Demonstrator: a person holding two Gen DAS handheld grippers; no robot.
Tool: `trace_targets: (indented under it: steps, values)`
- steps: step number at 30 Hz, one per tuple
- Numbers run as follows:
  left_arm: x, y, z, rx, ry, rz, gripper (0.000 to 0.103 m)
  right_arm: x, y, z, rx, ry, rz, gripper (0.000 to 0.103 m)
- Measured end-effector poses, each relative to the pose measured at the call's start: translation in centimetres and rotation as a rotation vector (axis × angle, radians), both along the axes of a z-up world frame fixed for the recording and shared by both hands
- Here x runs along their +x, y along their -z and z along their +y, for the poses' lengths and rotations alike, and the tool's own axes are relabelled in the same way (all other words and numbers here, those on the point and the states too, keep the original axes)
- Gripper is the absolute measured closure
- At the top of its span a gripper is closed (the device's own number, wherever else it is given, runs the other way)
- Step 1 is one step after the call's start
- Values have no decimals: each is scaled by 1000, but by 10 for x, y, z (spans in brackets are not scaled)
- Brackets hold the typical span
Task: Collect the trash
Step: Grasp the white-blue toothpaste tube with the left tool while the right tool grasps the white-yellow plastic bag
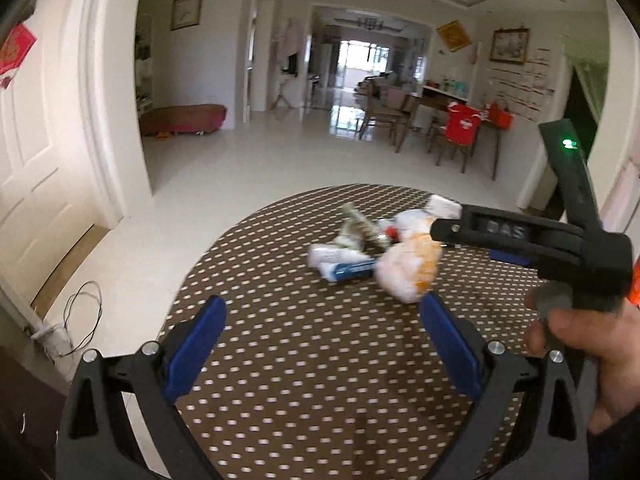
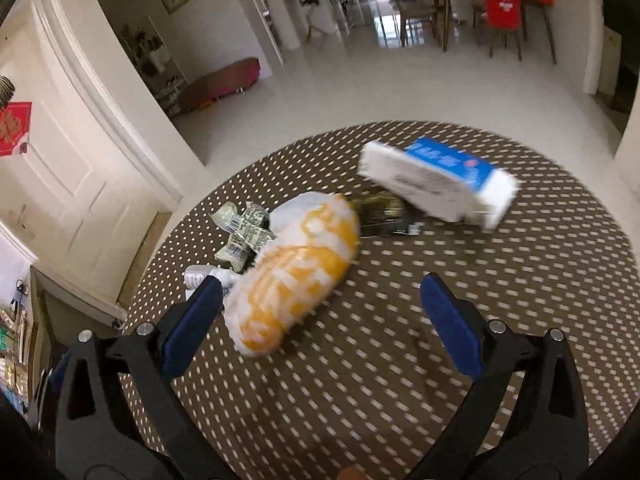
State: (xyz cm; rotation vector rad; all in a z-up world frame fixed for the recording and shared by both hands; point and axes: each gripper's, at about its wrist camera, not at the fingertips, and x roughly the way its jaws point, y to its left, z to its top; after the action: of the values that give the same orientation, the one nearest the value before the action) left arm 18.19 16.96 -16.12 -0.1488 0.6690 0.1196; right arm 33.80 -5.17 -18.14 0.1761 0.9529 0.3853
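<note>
Both tongs wide open and empty over the trash pile.

My right gripper (image 2: 322, 312) hangs spread just beside the crumpled white-and-orange plastic bag (image 2: 298, 268) on the round brown polka-dot tablecloth (image 2: 400, 360); my left gripper (image 1: 322, 332) gapes well short of it. I judge the bag light, soft, slippery: pinch a bunched fold. The white-and-blue cardboard box (image 2: 436, 184) looks stiff; take it across its narrow sides.

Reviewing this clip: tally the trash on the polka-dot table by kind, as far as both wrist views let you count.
Orange-and-white plastic bag: 1
Blue-and-white carton: 1
Crumpled printed wrappers: about 2, blurred
Blue-and-white tube: 1
Dark flat packet: 1
Total: about 6; the pile overlaps, so the count is approximate.
</note>
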Motion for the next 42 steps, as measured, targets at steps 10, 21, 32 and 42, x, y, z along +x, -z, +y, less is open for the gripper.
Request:
trace_targets:
  steps: [10,21,32,42]
  values:
    - [18,12,7,24,33,26,8,4,18,4,-8,-31,23,53]
    - [83,47,-16,90,173,120,8,-40,-7,-62,54,-19,-42,54]
    - [113,61,-35,29,318,222,70,-65,-20,-112,105,29,-52,53]
    - [123,62,-62,35,341,225,61,-75,-24,-136,124,65,-52,52]
